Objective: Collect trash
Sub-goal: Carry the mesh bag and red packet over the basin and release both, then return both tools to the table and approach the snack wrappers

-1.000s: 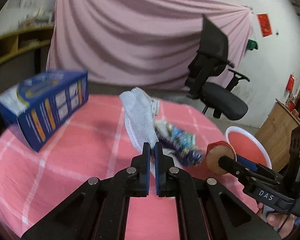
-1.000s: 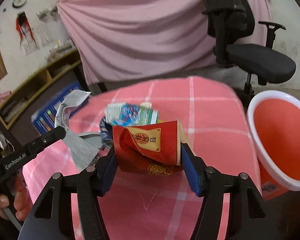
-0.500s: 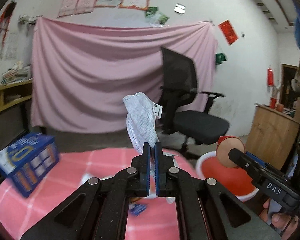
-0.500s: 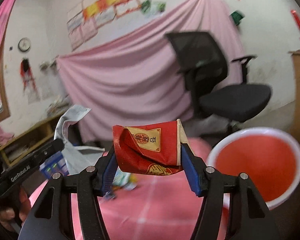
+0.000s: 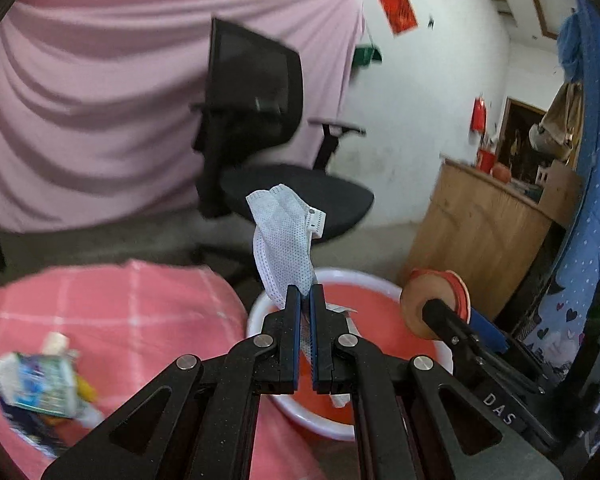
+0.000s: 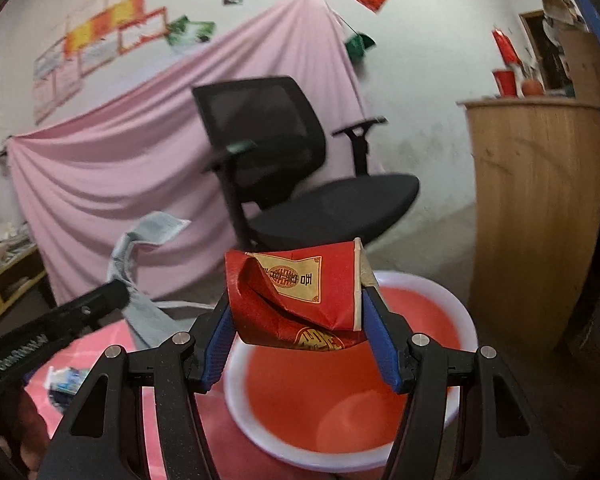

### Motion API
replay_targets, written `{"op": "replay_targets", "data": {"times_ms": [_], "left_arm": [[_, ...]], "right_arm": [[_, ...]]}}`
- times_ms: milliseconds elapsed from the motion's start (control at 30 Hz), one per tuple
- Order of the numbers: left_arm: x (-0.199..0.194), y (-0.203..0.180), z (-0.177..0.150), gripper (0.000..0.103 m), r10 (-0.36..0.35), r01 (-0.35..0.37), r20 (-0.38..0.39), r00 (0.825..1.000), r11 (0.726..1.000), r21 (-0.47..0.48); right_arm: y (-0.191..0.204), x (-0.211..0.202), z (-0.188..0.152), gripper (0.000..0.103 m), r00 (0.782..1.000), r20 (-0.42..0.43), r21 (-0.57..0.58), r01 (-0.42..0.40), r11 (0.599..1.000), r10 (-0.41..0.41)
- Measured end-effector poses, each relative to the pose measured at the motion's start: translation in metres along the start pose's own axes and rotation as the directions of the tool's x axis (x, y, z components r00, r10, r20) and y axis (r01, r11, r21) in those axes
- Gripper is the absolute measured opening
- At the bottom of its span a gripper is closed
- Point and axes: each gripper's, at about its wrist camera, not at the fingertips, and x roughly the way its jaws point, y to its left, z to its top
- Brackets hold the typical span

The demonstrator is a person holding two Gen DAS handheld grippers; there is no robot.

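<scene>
My left gripper (image 5: 305, 296) is shut on a white mesh cloth (image 5: 284, 256) and holds it up over the near rim of the red bin (image 5: 376, 312). My right gripper (image 6: 296, 312) is shut on a crushed red paper cup (image 6: 300, 292) and holds it above the same white-rimmed red bin (image 6: 340, 392). In the left wrist view the cup (image 5: 434, 304) shows at the right, over the bin's right rim. In the right wrist view the cloth (image 6: 140, 264) hangs at the left.
A pink checked table (image 5: 120, 312) lies at the left with crumpled wrappers (image 5: 40, 380) on it. A black office chair (image 5: 260, 128) stands behind the bin. A wooden cabinet (image 5: 480, 240) is at the right. A pink curtain (image 5: 80, 100) covers the back wall.
Both grippers have swung right from over the table to over the red bin, still carrying the cloth and the cup. The blue box has left the view.
</scene>
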Motion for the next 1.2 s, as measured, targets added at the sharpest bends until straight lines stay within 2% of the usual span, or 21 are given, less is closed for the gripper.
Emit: {"op": "replay_targets", "data": {"times_ms": [100,233,333,400,433,567,633,700,733,800,867,900,933,1033,1200], "left_arm": [[0.025,-0.003,0.004,0.002,-0.014,0.013,-0.058,0.998,1.000,-0.020],[0.040,-0.001,0.006,0.004,-0.021,0.016,-0.111,0.994,0.999,-0.045],[0.044,0.004,0.005,0.011,-0.014,0.006,-0.133,0.991,0.998,-0.057],[0.042,0.011,0.004,0.029,-0.005,-0.004,-0.127,0.992,0.998,-0.070],[0.040,0.013,0.004,0.033,0.002,-0.011,-0.118,0.993,0.997,-0.080],[0.025,0.024,0.000,0.037,0.038,-0.046,-0.091,0.995,0.994,-0.096],[0.011,0.031,-0.001,0.044,0.062,-0.069,-0.071,0.996,0.992,-0.101],[-0.006,0.040,-0.002,0.063,0.092,-0.095,-0.029,0.995,0.989,-0.111],[-0.017,0.045,-0.002,0.066,0.115,-0.114,0.004,0.993,0.986,-0.120],[-0.041,0.056,-0.002,0.080,0.145,-0.135,0.064,0.987,0.981,-0.143],[-0.062,0.068,-0.005,0.089,0.184,-0.163,0.121,0.975,0.973,-0.166],[-0.072,0.073,-0.005,0.097,0.208,-0.181,0.145,0.967,0.968,-0.175],[-0.083,0.079,-0.005,0.100,0.234,-0.202,0.170,0.957,0.962,-0.184],[-0.115,0.094,-0.011,0.101,0.317,-0.277,0.237,0.918,0.942,-0.189],[-0.157,0.120,-0.029,0.101,0.417,-0.377,0.293,0.860,0.908,-0.184]], "right_arm": [[-0.011,0.011,0.000,0.061,0.999,-0.041,0.017,0.020,1.000,-0.019],[-0.024,0.018,-0.004,0.061,0.995,-0.093,0.055,0.047,0.997,-0.042],[-0.032,0.019,-0.005,0.062,0.993,-0.105,0.077,0.057,0.995,-0.049],[-0.032,0.017,-0.004,0.065,0.993,-0.104,0.082,0.060,0.995,-0.051],[-0.032,0.016,-0.005,0.065,0.993,-0.104,0.079,0.060,0.995,-0.052],[-0.025,0.012,-0.004,0.071,0.995,-0.090,0.068,0.047,0.997,-0.041],[-0.019,0.008,-0.001,0.076,0.997,-0.069,0.061,0.035,0.997,-0.031],[-0.010,0.000,0.002,0.083,1.000,-0.028,0.053,0.012,0.999,-0.011],[-0.004,-0.005,0.004,0.085,1.000,-0.006,0.043,0.001,0.999,0.000],[0.005,-0.011,0.005,0.095,0.999,0.028,0.019,-0.017,1.000,0.016],[0.019,-0.020,0.005,0.103,0.997,0.069,-0.019,-0.041,0.999,0.043],[0.028,-0.026,0.005,0.103,0.994,0.094,-0.042,-0.057,0.998,0.060],[0.036,-0.030,0.005,0.103,0.990,0.114,-0.064,-0.071,0.995,0.078],[0.061,-0.042,0.003,0.103,0.978,0.167,-0.138,-0.106,0.985,0.129],[0.110,-0.060,-0.006,0.103,0.942,0.229,-0.243,-0.187,0.952,0.244]]}}
